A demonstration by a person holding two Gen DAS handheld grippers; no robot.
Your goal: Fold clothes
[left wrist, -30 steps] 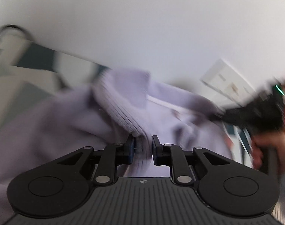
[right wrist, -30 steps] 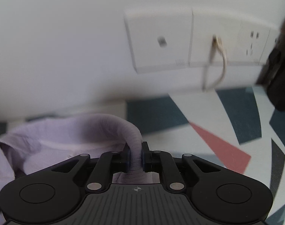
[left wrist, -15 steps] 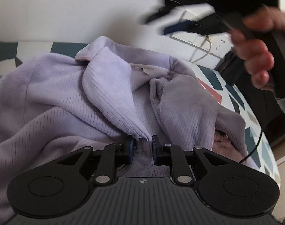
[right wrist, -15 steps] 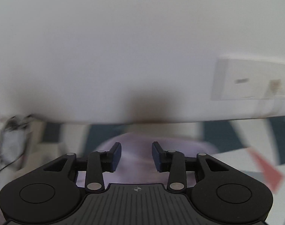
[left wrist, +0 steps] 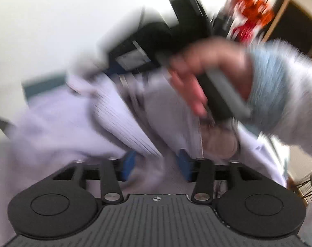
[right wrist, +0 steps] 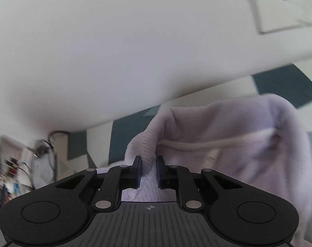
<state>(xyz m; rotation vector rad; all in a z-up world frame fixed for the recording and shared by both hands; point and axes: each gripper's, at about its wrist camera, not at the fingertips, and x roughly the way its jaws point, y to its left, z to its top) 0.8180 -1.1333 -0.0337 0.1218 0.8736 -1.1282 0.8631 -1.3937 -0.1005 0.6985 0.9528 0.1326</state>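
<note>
Left gripper (left wrist: 157, 162): jaws opening, lilac ribbed garment (left wrist: 123, 119) loose between them. Right gripper (right wrist: 148, 169): jaws closing, pinching a ribbed fold of the garment (right wrist: 228, 144), heaped on the patterned tabletop (right wrist: 285, 82) near its wall edge. Right hand (left wrist: 207, 70), blurred.

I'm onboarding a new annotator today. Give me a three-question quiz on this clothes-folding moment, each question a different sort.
1. True or false: the right gripper has a fold of the lilac garment between its pads.
2. Multiple choice: in the left wrist view, the left gripper shows its blue pads: A) pressed together on cloth, B) standing apart with cloth lying between them, C) around a black cable.
3. Fill in: the surface under the garment is patterned in white and dark ____.

Key: 1 true; 2 B (the jaws are opening); 3 teal.
</note>
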